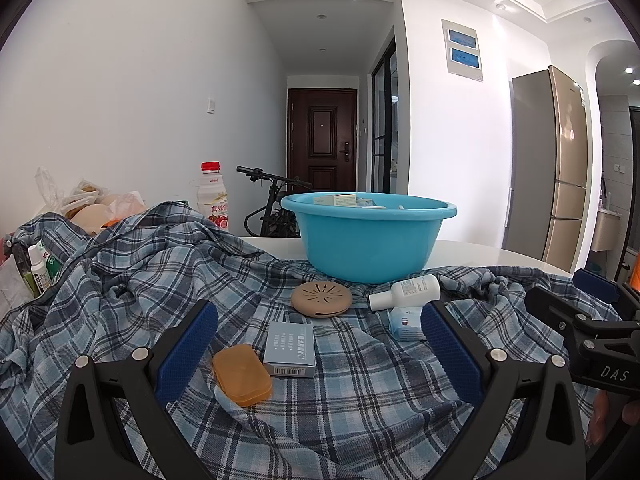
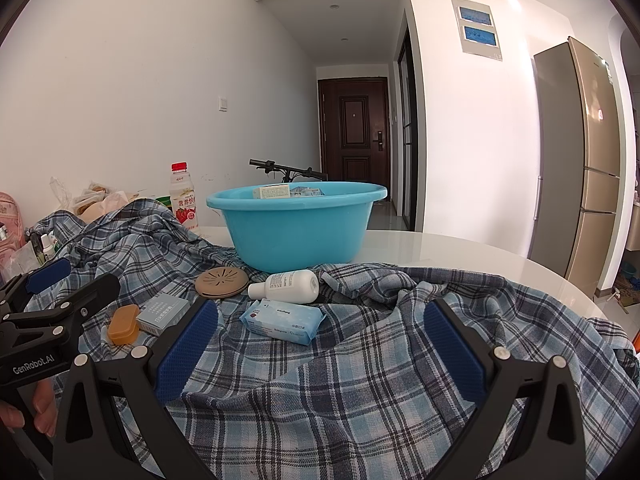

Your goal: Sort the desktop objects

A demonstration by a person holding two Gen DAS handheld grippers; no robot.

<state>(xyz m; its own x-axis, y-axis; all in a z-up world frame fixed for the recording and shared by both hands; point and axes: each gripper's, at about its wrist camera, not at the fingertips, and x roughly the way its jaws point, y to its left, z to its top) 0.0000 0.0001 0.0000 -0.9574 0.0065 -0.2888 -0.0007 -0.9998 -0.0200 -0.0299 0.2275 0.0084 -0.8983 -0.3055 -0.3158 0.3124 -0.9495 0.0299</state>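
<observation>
Blue basin (image 2: 296, 236) behind lotion bottle (image 2: 286, 287), tissues (image 2: 282, 320)

Home: entry door (image 1: 322, 136) down hallway, fridge (image 1: 550, 160), bicycle (image 1: 272, 200) behind table.

The blue basin (image 2: 298, 232) stands at the table's (image 2: 460, 252) far edge, its mouth clear from above. Before it, a tan disc (image 1: 321, 298), white bottle (image 2: 286, 286), wipes pack (image 2: 282, 320), grey box (image 1: 290, 348) and orange case (image 1: 241, 374) crowd the plaid cloth (image 2: 340, 392). The cloth's near right part lies bare. Bunched folds, a drink bottle (image 1: 213, 194) and bags (image 1: 86, 204) block the far left corner.
</observation>
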